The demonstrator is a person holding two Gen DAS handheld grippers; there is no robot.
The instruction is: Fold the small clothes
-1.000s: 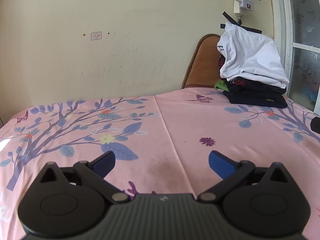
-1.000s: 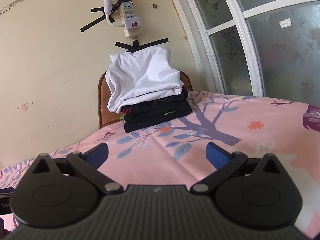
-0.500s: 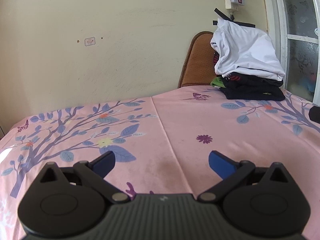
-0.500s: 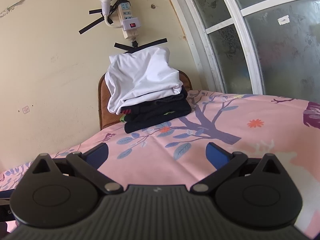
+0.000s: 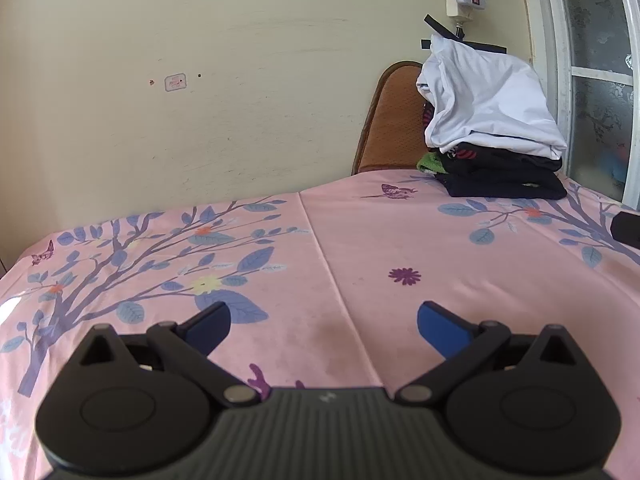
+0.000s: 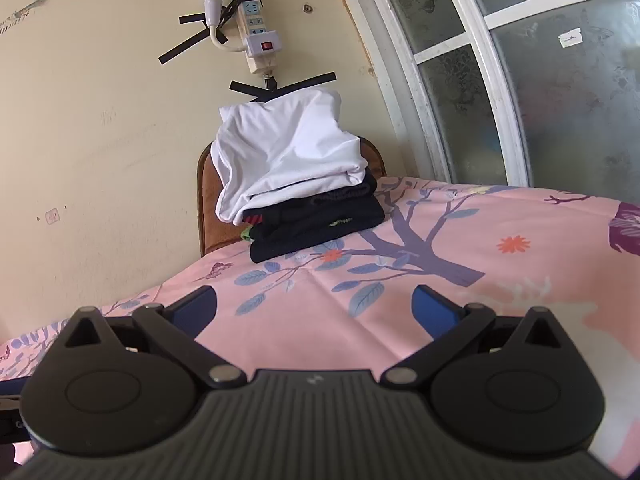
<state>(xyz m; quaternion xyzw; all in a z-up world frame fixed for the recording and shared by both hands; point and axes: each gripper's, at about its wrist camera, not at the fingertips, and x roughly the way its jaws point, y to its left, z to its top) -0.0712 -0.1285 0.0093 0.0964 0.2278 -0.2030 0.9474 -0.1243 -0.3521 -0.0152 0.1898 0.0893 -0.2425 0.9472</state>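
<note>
Hovering over the pink floral-printed tablecloth (image 5: 360,240), the left gripper (image 5: 323,326) had its blue-tipped fingers spread wide, holding nothing. The stack of folded clothes, white garment over black ones (image 5: 494,128), sat at the cloth's far right corner, against a brown chair back (image 5: 390,120). A dark object (image 5: 627,229) at the right edge was possibly the other gripper.

From the right wrist, the right gripper (image 6: 314,307) likewise gaped empty, the stack (image 6: 296,176) beyond it beneath a white power strip (image 6: 258,34).
</note>
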